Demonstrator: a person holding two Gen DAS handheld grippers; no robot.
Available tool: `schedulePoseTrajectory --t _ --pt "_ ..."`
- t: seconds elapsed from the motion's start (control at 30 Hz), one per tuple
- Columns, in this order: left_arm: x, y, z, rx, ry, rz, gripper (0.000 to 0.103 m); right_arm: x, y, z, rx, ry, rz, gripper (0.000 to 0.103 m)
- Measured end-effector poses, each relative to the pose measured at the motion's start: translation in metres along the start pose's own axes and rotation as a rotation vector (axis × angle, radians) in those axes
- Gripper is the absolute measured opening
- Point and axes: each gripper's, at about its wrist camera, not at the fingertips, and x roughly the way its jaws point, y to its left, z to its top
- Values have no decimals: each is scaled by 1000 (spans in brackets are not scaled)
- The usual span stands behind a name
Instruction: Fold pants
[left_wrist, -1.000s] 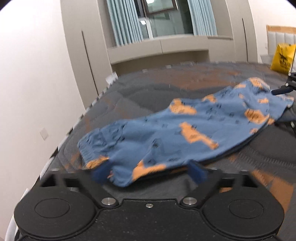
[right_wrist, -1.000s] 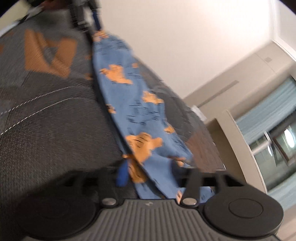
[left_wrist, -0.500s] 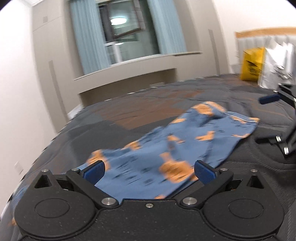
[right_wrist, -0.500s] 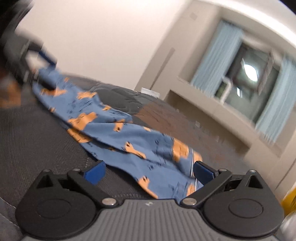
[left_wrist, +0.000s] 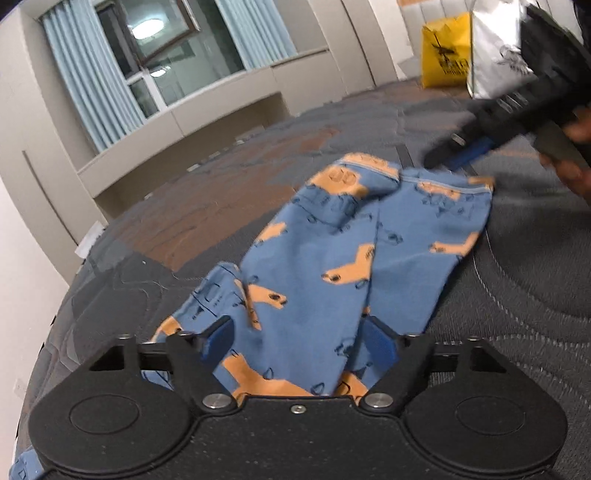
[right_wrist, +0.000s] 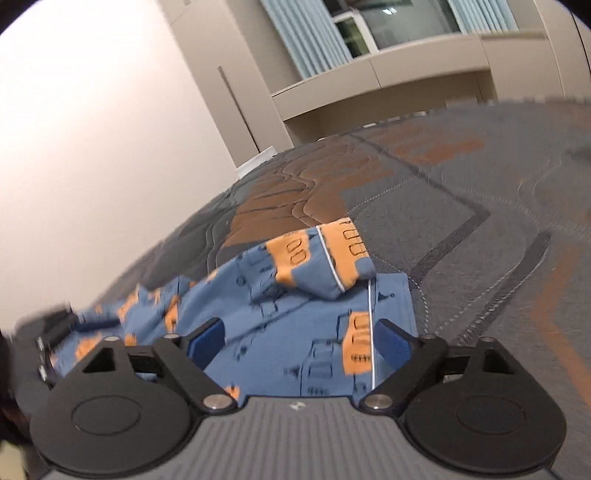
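Observation:
Blue pants with orange prints (left_wrist: 332, 258) lie on a grey and orange quilted bed (left_wrist: 535, 266). My left gripper (left_wrist: 299, 341) is open over one end of the pants, and cloth lies between its blue pads. My right gripper (right_wrist: 297, 341) is open over the other end, the pants (right_wrist: 295, 325) spread under it, one corner folded over. The right gripper also shows in the left wrist view (left_wrist: 465, 151), blurred, just past the pants' far edge. The left gripper shows at the left edge of the right wrist view (right_wrist: 55, 328).
A yellow bag (left_wrist: 447, 55) and a white printed bag (left_wrist: 498, 55) stand at the bed's far right. A white wall (right_wrist: 92, 129) runs along the bed's left side. Beige cabinets and a curtained window (left_wrist: 166, 66) stand beyond the bed.
Both grippers have come down closer to the pants' two ends. The pants look shorter and more bunched than before, with one corner folded over.

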Motion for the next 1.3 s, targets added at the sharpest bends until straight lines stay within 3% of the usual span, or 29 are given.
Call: schedulePoseTrajectory --t 0.03,0.13,0.2,0.27,0.47,0.73,0.87,0.97,1.07,1.3 --pt "2 -2 -1 12 10 -7 67 5 -6 3 33 4 13 85" --pt "7 -7 -3 54 48 -11 42 21 -17 8 114 25 32 78" --pt "9 -9 -3 64 73 2 15 31 -21 10 152 35 22 73" --pt "10 -8 -3 51 81 10 2 36 -28 14 206 29 26 71" --pt "7 1 4 -22 87 19 2 43 -42 27 310 -2 5 71" --pt "2 8 6 -66 76 15 2 51 -48 28 361 -3 -4 57" --pt "1 8 7 -68 78 17 2 57 -52 31 384 -7 -39 39" --pt "1 9 7 -73 76 23 2 58 -50 33 367 4 -48 13" --pt "0 11 8 -81 75 31 2 58 -47 36 349 19 -13 7" --pt "-9 24 14 -116 48 71 2 48 -33 55 302 -22 19 4"
